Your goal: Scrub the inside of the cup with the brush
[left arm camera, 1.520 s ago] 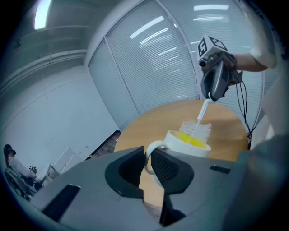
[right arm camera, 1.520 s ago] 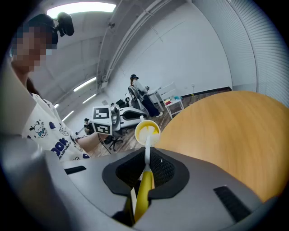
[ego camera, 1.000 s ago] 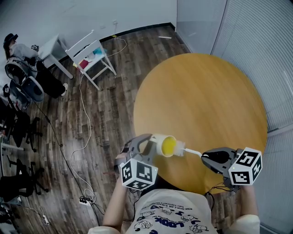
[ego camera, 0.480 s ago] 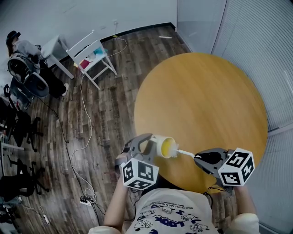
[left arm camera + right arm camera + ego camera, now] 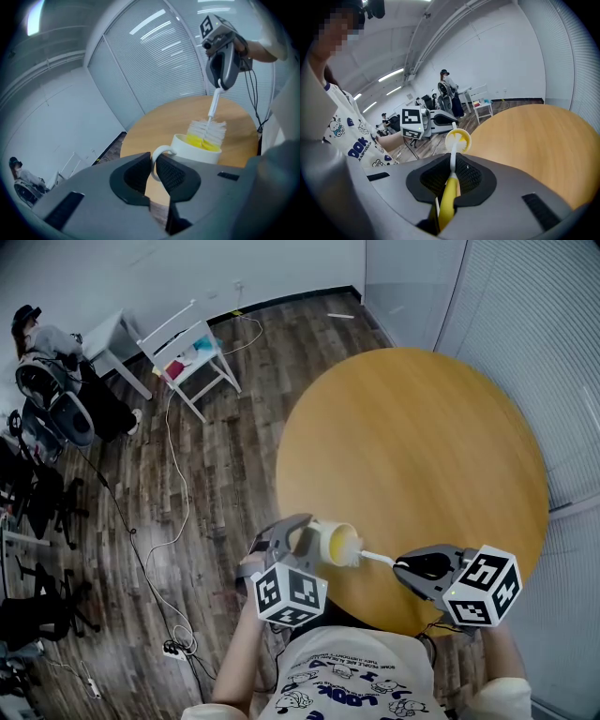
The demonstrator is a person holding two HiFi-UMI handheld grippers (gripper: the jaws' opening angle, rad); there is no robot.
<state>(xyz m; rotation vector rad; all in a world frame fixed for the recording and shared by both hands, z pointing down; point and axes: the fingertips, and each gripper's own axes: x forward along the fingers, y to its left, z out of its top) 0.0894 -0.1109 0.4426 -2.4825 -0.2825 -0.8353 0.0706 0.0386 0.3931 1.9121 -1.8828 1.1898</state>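
One round wooden bench point(image 5: 412, 427) is seen filling the right half of the head view, with dark plank floor point(image 5: 206, 465) to its left. Two hand-held grippers are held over the bench's near edge, close to the person. The left hand-held gripper point(image 5: 303, 536) is clenched on the handle of a white cup point(image 5: 330, 542), the handle loop being pinched between the two ribbed pads point(image 5: 171, 174). The cup is held in the air at the bench's near left rim, tipped on its side so that its yellow inside is turned toward the right hand-held gripper point(image 5: 403, 568). That gripper is closed on the yellow handle of a brush point(image 5: 354, 553), which is seen gripped between its jaws in the right gripper view. A thin white stem is seen running from the jaws to the cup, and the white bristle head is set in the cup's mouth, partly inside and partly showing past the rim.
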